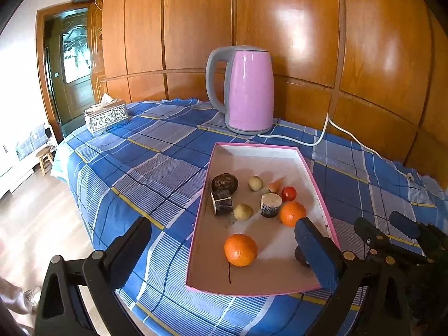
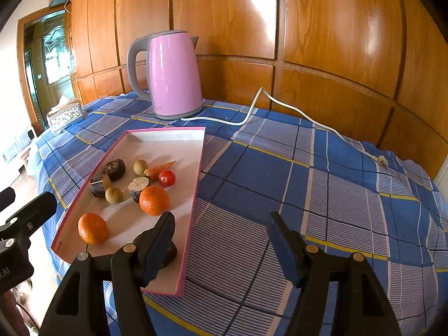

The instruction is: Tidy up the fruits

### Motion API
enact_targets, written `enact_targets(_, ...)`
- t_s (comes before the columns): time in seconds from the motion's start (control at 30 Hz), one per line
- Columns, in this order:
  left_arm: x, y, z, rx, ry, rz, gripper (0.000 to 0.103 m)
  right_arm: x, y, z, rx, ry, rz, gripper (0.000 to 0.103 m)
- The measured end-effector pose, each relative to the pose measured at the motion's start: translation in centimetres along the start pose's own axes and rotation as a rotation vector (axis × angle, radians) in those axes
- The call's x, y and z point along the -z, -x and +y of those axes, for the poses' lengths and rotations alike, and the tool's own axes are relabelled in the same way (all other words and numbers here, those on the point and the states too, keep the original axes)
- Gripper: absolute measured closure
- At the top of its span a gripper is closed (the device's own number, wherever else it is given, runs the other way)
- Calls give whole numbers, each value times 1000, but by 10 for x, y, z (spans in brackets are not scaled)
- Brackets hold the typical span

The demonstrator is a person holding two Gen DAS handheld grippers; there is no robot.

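A pink-rimmed shallow box (image 1: 319, 187) (image 2: 193, 196) lies on the blue checked cloth. It holds two oranges (image 1: 240, 249) (image 2: 92, 228), the second (image 1: 292, 213) (image 2: 154, 200), a red tomato (image 1: 288, 193) (image 2: 167, 177), a small carrot (image 1: 275, 185) (image 2: 161, 167), two pale round fruits (image 1: 243, 212) (image 2: 114, 195), and dark chunks (image 1: 224, 183) (image 2: 114, 170). My left gripper (image 1: 224, 240) is open, its fingers straddling the box's near end and left rim. My right gripper (image 2: 221, 235) is open over the box's right rim; a dark fruit (image 2: 169, 253) lies behind its left finger.
A pink kettle (image 1: 246, 89) (image 2: 173, 75) stands at the back with a white cord (image 2: 280, 109) trailing right. A tissue box (image 1: 106, 116) (image 2: 65, 116) sits at the far left. Wooden panels back the table. The table edge drops off on the left.
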State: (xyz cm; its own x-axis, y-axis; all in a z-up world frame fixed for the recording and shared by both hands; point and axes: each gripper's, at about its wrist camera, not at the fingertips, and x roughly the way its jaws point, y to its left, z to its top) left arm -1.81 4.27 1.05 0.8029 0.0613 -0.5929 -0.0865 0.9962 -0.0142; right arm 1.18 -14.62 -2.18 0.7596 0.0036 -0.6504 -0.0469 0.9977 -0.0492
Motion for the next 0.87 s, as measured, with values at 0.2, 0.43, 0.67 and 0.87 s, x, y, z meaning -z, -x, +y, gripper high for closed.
enact_targets(0.2,1,-1,0,4,-1,5,0,0,0,1,-2,2,-1,34)
enact_targets(0.43,1,-2,-1,7,4,15,0,0,0,0,-3,5,-1,34)
enact_targets(0.67,2,-4,0,16,11,23,0,0,-1,2,-6,13,-1,34)
enact_targets(0.87,1,-5,3,21,23,21,0,0,-2,0,-8,10,3,34)
